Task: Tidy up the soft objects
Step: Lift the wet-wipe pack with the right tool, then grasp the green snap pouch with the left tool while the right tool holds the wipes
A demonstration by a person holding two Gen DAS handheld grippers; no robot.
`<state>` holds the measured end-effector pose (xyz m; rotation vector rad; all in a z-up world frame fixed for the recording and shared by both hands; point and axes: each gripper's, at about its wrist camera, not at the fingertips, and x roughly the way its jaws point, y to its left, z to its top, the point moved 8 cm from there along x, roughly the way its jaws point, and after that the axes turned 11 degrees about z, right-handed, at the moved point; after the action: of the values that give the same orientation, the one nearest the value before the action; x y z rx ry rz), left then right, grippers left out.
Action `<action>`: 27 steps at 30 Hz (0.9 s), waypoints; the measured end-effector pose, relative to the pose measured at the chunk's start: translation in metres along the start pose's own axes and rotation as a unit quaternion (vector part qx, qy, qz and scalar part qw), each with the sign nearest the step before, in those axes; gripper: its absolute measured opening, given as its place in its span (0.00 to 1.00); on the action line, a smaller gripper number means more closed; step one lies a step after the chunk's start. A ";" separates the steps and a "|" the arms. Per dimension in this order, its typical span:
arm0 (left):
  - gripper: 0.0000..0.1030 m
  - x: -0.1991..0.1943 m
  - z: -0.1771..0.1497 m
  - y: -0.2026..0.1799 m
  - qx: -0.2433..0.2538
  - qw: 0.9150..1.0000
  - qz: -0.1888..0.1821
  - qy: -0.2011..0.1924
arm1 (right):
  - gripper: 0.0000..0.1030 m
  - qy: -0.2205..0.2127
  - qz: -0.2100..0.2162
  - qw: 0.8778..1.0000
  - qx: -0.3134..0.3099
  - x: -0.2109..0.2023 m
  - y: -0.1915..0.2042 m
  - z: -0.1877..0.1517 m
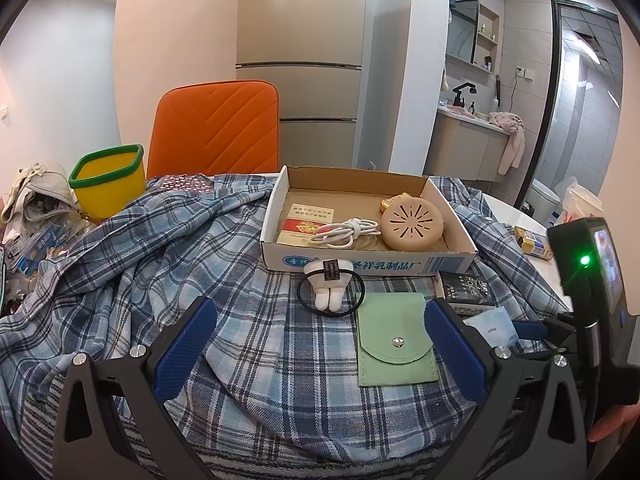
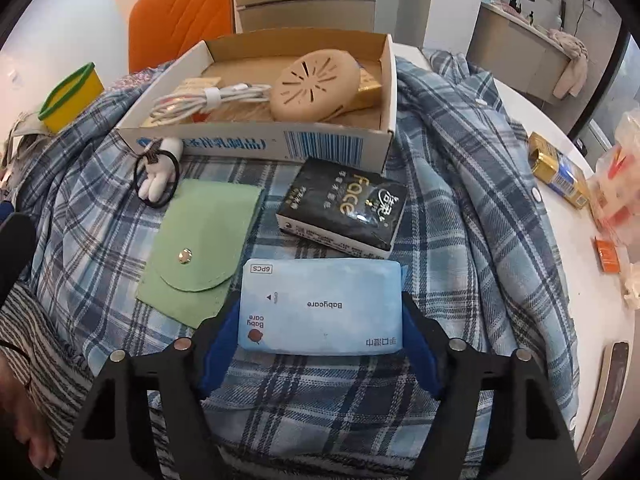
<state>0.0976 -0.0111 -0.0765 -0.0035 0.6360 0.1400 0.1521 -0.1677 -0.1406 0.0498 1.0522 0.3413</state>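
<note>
A shallow cardboard box (image 1: 372, 262) (image 2: 256, 144) sits on a blue plaid shirt (image 1: 160, 248) (image 2: 460, 184). It holds a tan round case (image 1: 412, 222) (image 2: 314, 86), a white cable (image 1: 344, 232) (image 2: 208, 98) and a red packet (image 1: 298, 228). In front lie a hair tie with a white plush (image 1: 328, 288) (image 2: 156, 182), a green snap pouch (image 1: 394, 344) (image 2: 200, 248) and a black tissue pack (image 1: 466, 288) (image 2: 344, 208). My right gripper (image 2: 320, 340) is shut on a blue Babycare wipes pack (image 2: 320, 308) (image 1: 494, 328). My left gripper (image 1: 320, 340) is open and empty, just before the pouch.
An orange chair (image 1: 218, 128) (image 2: 180, 12) stands behind the table. A yellow bin with a green rim (image 1: 108, 180) (image 2: 70, 94) is at the left. A gold and blue pack (image 1: 534, 242) (image 2: 558, 174) and snack wrappers (image 2: 616, 184) lie on the white table at the right.
</note>
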 end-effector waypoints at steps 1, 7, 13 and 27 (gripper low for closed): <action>1.00 0.000 0.000 -0.001 0.001 1.000 -0.001 0.000 | 0.73 -0.007 0.002 1.000 0.001 -0.003 0.000 0.001; 1.00 0.004 -0.002 -0.008 0.019 1.000 -0.010 0.012 | 0.73 -0.148 -0.007 0.988 0.040 -0.054 -0.023 0.024; 0.93 0.017 -0.008 -0.034 0.079 0.994 -0.042 0.065 | 0.73 -0.205 0.038 0.972 0.105 -0.078 -0.049 0.033; 0.82 0.055 -0.023 -0.087 0.134 0.971 -0.073 0.182 | 0.74 -0.198 0.063 0.971 0.114 -0.077 -0.051 0.028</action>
<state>0.1394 -0.0912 -0.1314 0.1880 1.0149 -0.0924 0.1547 -0.2355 -0.0719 0.3780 0.6874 0.3073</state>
